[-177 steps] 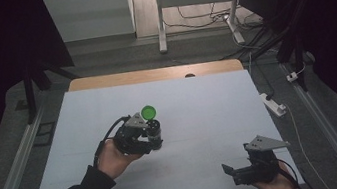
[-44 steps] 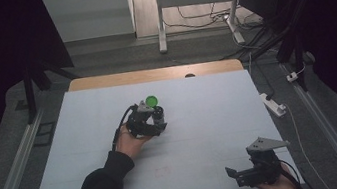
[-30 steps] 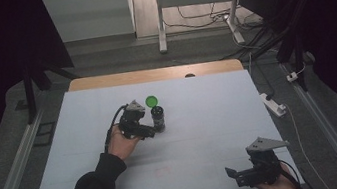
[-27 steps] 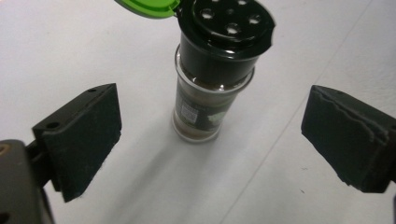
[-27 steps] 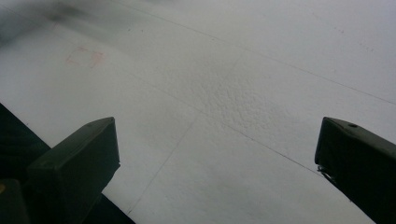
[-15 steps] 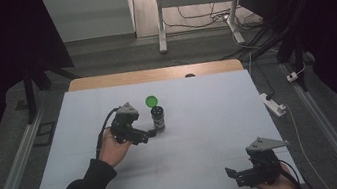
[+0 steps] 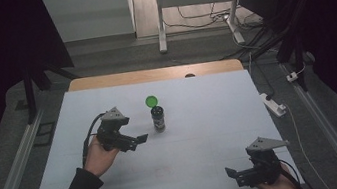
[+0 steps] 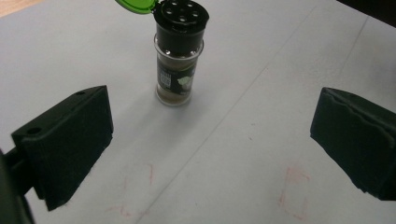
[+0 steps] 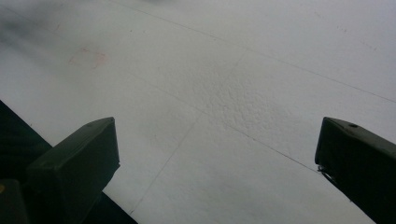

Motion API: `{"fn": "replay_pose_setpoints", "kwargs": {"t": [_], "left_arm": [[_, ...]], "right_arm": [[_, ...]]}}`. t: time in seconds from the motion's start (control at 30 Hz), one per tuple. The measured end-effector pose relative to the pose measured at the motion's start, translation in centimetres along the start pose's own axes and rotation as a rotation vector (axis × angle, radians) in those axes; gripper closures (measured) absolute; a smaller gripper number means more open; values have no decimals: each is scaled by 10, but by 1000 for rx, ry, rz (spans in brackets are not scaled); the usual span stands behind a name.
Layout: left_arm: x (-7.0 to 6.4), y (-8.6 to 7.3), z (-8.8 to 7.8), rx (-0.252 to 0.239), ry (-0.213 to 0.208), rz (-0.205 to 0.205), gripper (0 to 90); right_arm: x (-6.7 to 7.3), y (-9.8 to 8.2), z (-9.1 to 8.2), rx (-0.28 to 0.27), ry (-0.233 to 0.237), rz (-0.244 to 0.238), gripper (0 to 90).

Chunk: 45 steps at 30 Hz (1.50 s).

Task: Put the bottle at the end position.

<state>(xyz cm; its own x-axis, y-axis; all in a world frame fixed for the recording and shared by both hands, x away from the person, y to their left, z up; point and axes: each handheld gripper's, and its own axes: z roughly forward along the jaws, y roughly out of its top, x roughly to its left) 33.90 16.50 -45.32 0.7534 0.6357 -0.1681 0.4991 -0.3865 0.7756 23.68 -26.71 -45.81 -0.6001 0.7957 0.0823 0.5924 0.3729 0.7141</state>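
Left gripper (image 7: 135, 141) stood with its jaws wide apart, having just opened fully, nothing between them. Just beyond it, apart from both jaws, a small clear glass spice jar (image 8: 178, 70) with black shaker top and flipped-up green lid stood upright near the white tabletop's (image 7: 200, 120) middle, toward the far edge. Right gripper (image 7: 234, 173) hung open over the near right corner, holding nothing.

A white worktop (image 7: 203, 140) with a bare wooden strip (image 7: 153, 74) along its far edge stands on grey flooring. A white power strip (image 7: 273, 103) lies on the floor to its right; tangled cables (image 7: 205, 18) trail around white table legs (image 7: 160, 17) beyond.
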Motion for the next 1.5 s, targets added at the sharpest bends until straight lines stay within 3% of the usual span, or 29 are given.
{"fn": "replay_pose_setpoints", "kwargs": {"t": [0.67, 1.07, 1.5], "left_arm": [[-12, -42, -62, -43, 22, -17, 0], [-17, -81, -97, -50, 51, -77, 1], [-18, -131, -128, -37, 129, -166, 0]], "right_arm": [[0, 0, 0, 4, 5, -4, 0], [1, 0, 0, 3, 6, -3, 0], [1, 0, 0, 4, 8, -7, 0]]}}
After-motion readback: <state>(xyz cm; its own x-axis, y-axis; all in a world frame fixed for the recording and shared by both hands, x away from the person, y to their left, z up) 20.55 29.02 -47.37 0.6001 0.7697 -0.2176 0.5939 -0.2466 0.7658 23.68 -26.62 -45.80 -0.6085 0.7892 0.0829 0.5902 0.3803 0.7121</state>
